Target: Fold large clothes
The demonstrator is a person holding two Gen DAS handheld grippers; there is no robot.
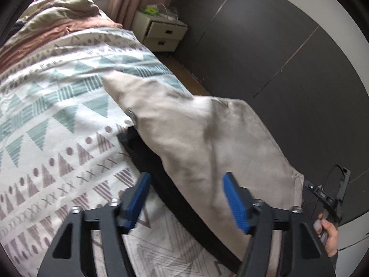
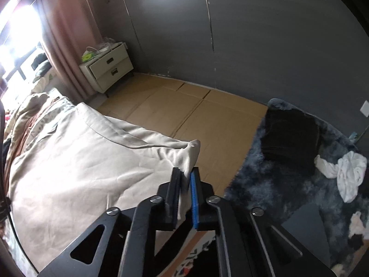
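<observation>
Left wrist view: the left gripper (image 1: 186, 198) has its blue fingers (image 1: 138, 198) spread, nothing pinched between them. Beyond and between them lies the beige garment (image 1: 196, 138), draped over the right edge of the bed (image 1: 46, 115); a black strip (image 1: 161, 175) shows under its near side. A hand (image 1: 329, 235) grips the other tool at far right. The patterned cover to the left of the garment is bare as far as the rumpled quilt (image 1: 60, 16) at the head.

Right wrist view: the right gripper (image 2: 185, 180) has its fingers (image 2: 194, 198) nearly together, pinching a corner of the beige garment (image 2: 80, 157), which spreads leftward over the bed. Right of the bed edge lies open cardboard floor (image 2: 184, 110), reaching to the nightstand (image 2: 108, 67) and wall; a dark fuzzy rug (image 2: 265, 184) with clothes (image 2: 346, 175) lies farther right.
</observation>
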